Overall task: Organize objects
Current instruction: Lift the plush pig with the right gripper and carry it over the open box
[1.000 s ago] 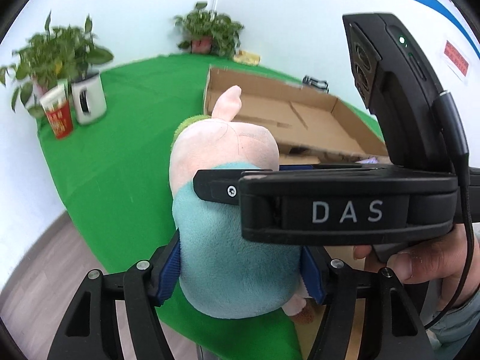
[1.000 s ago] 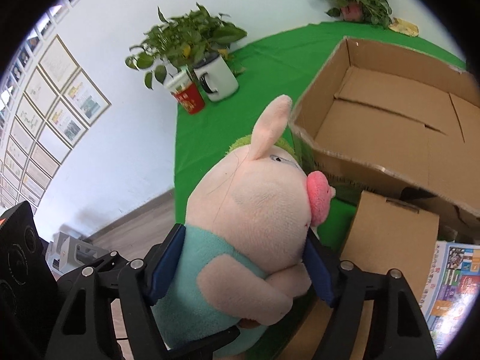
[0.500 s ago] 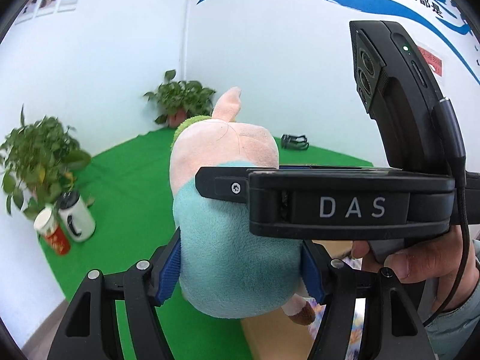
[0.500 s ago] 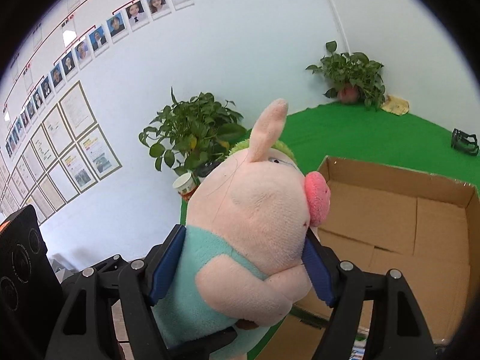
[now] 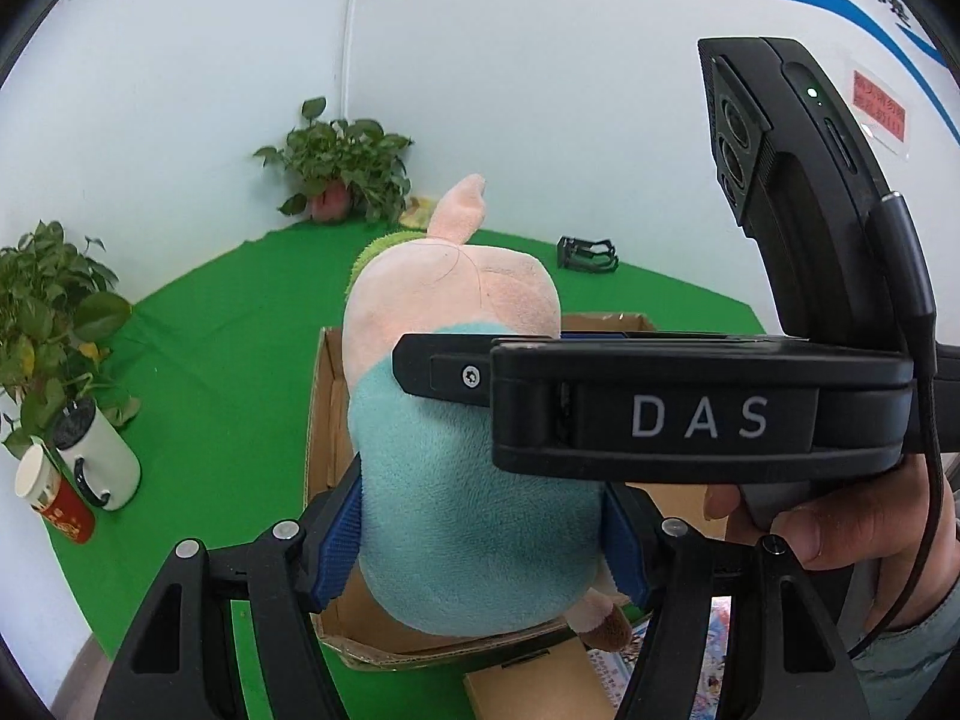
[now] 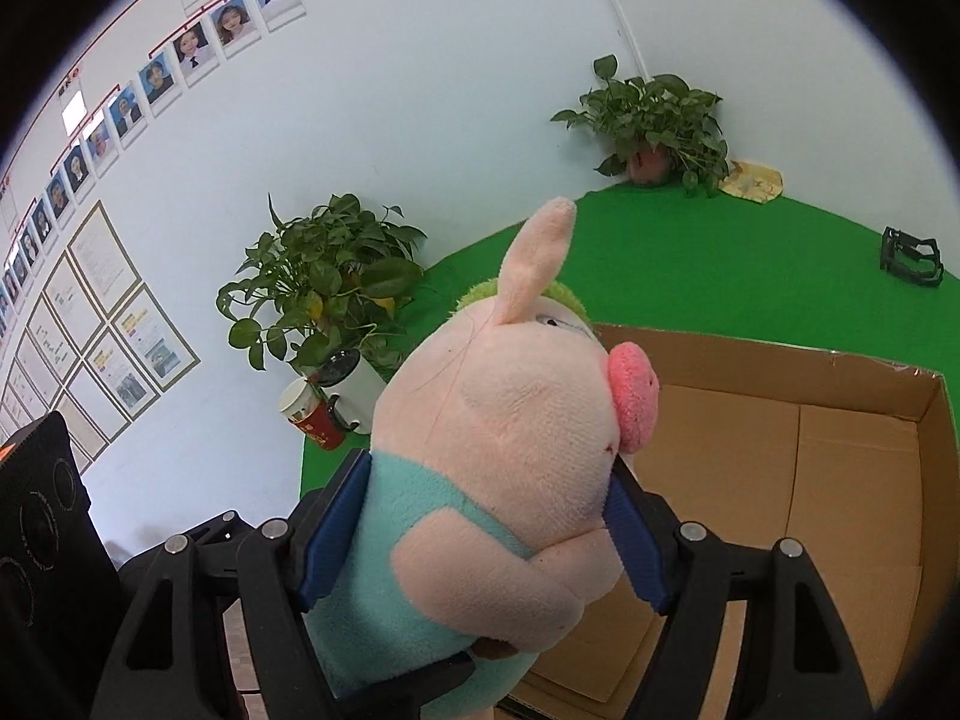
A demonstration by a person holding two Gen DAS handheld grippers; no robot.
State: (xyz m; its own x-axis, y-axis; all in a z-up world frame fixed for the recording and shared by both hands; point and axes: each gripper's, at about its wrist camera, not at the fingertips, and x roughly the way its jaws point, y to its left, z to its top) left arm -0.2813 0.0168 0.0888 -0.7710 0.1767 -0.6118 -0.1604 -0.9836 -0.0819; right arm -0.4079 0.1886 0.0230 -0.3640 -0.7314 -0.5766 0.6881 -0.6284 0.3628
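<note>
Open cardboard box [image 6: 798, 480] on the green counter [image 6: 720, 264], flaps out, bare brown floor inside as far as visible; nothing seen lying in it. Plush pig [image 5: 456, 432] held up in the air above the box's near end, not inside it, head up, pink snout toward the box in the right wrist view. Left gripper [image 5: 480, 540] clamped on the pig's teal body, blue pads pressed into the plush on both sides. Right gripper [image 6: 480, 534] likewise closed on the pig at chest height, jaws fairly wide, pads dug into the fabric. "DAS" in white letters on the right gripper's black housing, seen from the left wrist, a hand [image 5: 828, 516] under it. White mug [image 5: 99, 462] and red paper cup [image 5: 57, 504] beside a potted plant [image 5: 42, 312] at the counter's edge; contents not visible. Second potted plant [image 6: 654, 120] in the far corner. Printed sheet [image 5: 714, 654] and small brown carton [image 5: 540, 684] just beside the box; print too small to read. Red wall sign [image 5: 879, 105] and blue wall characters illegible.
</note>
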